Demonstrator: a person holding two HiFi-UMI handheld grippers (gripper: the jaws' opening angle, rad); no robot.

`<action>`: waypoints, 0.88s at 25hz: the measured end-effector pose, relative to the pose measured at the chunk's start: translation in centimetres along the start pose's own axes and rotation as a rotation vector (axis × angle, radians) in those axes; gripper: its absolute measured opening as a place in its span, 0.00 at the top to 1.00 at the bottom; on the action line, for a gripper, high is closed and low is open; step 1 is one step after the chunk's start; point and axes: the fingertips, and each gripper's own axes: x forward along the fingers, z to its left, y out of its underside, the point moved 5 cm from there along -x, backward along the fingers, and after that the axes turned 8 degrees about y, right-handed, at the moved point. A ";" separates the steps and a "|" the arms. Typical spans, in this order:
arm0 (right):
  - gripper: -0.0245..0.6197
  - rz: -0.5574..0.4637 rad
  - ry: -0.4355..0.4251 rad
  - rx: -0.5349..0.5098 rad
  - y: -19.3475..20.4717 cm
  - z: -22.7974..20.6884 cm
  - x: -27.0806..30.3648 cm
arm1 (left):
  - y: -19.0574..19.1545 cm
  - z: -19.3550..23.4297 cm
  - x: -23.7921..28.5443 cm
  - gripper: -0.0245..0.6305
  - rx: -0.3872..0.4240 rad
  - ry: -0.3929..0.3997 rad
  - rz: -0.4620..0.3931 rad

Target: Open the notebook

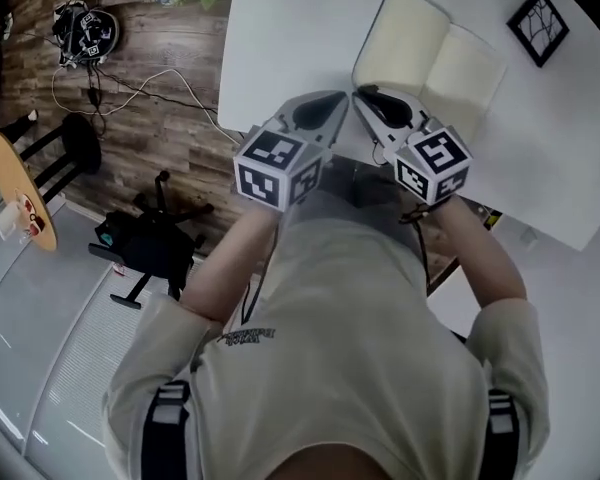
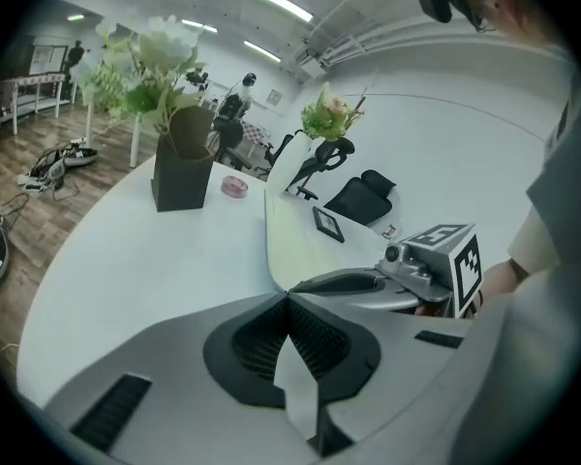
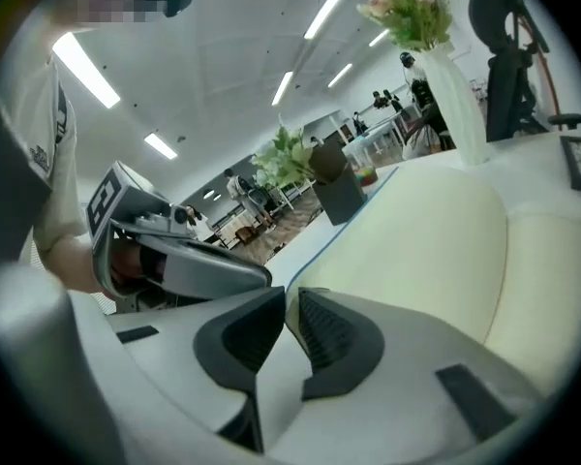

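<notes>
The notebook [image 1: 430,58] lies open on the white table [image 1: 290,48], its cream pages blank and facing up. Both grippers hover at its near edge, tips almost touching each other. My left gripper [image 1: 338,98] is shut with nothing in it; in the left gripper view its pads [image 2: 288,296] meet just short of the page [image 2: 295,240]. My right gripper [image 1: 365,94] stands slightly open, a narrow empty gap between its pads [image 3: 289,296], with the notebook's pages [image 3: 445,250] spread ahead of it.
A small black picture frame [image 1: 538,25] lies right of the notebook. A dark vase with flowers [image 2: 182,168] and a pink dish [image 2: 235,186] stand at the table's far side. Off the table's left edge are wood floor, cables, an office chair [image 1: 145,243] and a round table [image 1: 20,193].
</notes>
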 end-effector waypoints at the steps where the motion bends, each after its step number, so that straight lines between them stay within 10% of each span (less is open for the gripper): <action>1: 0.89 0.037 -0.003 0.003 1.0 -0.7 1.0 | 0.5 0.8 1.2 0.96 -0.018 0.005 0.013; 7: 0.89 0.200 0.019 0.040 5.8 -3.4 3.4 | 2.3 3.8 6.2 0.96 -0.032 0.012 0.132; 18: 0.95 0.149 0.063 0.148 4.0 -0.6 0.7 | 3.6 3.9 5.3 0.96 0.004 -0.021 0.246; 22: 0.95 -0.001 0.211 0.150 2.0 -3.5 -6.0 | 3.8 3.9 5.1 0.96 -0.001 -0.036 0.252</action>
